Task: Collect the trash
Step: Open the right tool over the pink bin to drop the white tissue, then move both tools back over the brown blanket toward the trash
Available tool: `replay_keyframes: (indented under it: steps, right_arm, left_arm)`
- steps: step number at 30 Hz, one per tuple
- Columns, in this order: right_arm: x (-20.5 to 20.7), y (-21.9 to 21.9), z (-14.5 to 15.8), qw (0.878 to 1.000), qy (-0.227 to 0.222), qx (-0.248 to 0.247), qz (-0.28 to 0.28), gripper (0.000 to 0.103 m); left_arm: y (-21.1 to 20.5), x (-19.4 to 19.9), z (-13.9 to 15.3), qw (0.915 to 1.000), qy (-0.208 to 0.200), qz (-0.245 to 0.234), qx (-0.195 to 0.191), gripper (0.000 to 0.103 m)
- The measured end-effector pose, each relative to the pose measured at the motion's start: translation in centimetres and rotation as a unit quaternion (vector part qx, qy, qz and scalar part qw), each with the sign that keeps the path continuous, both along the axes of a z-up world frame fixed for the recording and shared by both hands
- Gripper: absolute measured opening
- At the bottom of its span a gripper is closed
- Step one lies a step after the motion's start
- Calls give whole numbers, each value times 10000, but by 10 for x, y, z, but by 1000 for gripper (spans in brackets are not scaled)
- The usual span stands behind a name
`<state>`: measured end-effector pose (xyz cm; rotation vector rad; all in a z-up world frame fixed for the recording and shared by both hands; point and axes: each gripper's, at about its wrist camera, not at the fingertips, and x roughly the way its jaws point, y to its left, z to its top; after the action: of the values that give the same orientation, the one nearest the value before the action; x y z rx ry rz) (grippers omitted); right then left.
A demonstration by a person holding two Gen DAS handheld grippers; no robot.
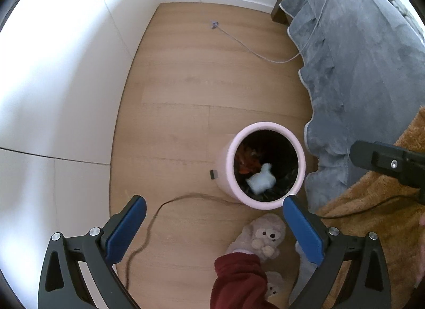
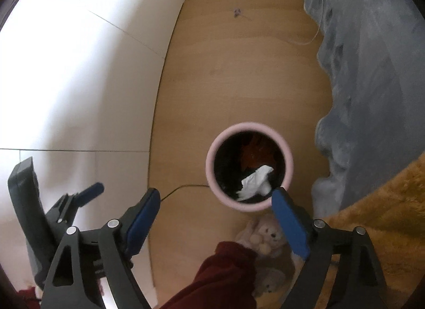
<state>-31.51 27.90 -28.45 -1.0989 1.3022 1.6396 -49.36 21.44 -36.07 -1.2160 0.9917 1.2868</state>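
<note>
A pink round bin (image 1: 225, 168) with a black liner stands on the wood floor; it also shows in the right wrist view (image 2: 209, 168). Inside lie a crumpled white tissue (image 1: 261, 180) (image 2: 256, 181) and orange-red scraps (image 1: 245, 160) (image 2: 256, 152). My left gripper (image 1: 213, 200) is open and empty, held above the floor just in front of the bin. My right gripper (image 2: 215, 193) is open and empty, high above the bin's near rim. The left gripper also shows in the right wrist view (image 2: 79, 197) at the left.
A grey blanket (image 1: 358, 56) hangs off the bed at the right, with an orange-brown fleece (image 1: 385, 216) below it. A white wall (image 1: 66, 70) runs along the left. Cables (image 1: 148, 229) lie on the floor. My plush slippers (image 1: 263, 237) and dark red trouser leg (image 1: 239, 279) are below.
</note>
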Motion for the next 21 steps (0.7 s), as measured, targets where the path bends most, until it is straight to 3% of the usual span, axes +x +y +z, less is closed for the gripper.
replay_keyframes:
  steps: [7,12,15,21]
  right_arm:
    - [0,5,2,10000,5,-30,-21,90]
    - [4,5,19,9999,-17,-134,-25,90]
    - [9,-1,49,9999,40,98,-24,90]
    - [49,-15,144,9966,281,627,-464,92]
  left_arm:
    - [1,2,8,10000,34,14,57,102]
    - [6,5,41,9994,133,-18,322,103]
    - [12,12,76,9980,129,-153,603,103]
    - [30,59,159,9899,-160,-873,1103,103]
